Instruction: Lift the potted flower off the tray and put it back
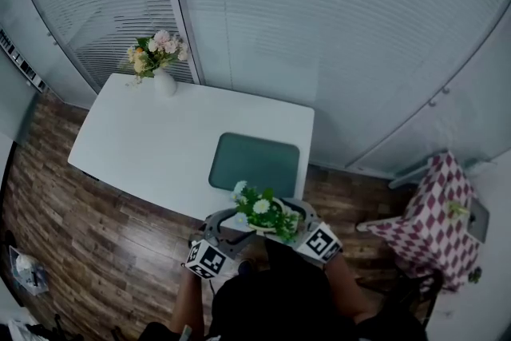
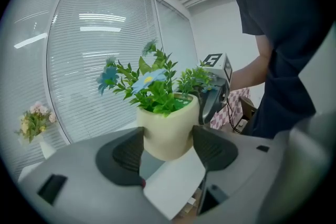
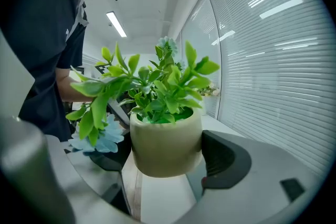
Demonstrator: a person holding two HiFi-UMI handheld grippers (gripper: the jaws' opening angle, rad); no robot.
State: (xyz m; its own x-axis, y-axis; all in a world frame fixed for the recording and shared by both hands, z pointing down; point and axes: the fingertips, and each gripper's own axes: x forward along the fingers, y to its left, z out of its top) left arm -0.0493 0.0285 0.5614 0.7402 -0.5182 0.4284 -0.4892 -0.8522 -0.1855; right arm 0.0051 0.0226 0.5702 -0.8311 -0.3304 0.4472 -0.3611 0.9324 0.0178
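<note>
The person stood at the near edge of the white bench (image 1: 144, 140) with a gripper in each hand, and both of them held the potted flower (image 1: 262, 213) up in the air. The left gripper (image 2: 167, 147) had its dark fingers (image 2: 128, 152) pressed against opposite sides of the cream pot, low on its wall, with the pot's rounded bottom hanging free below them. The right gripper (image 3: 167, 157) had closed on the same pot from the other side. One of its fingers (image 3: 223, 160) lay against the pot's wall, while the other was mostly hidden behind the drooping leaves and a pale blue bloom. The pot sat upright between the two, its green sprigs and small blue and white flowers standing above the rim. It touched neither the bench nor the green tray (image 1: 255, 164). From above it showed at the bench's near edge, just on the near side of the tray. The tray lay flat toward the bench's near right corner with nothing on it. A white vase of pink and orange flowers (image 1: 160, 64) stood at the far left corner, well apart from the tray. Behind the bench ran a wall of closed blinds (image 1: 319, 28), and a pink-and-white chequered cloth (image 1: 435, 220) was off to the right over the wooden floor (image 1: 96, 227).
</note>
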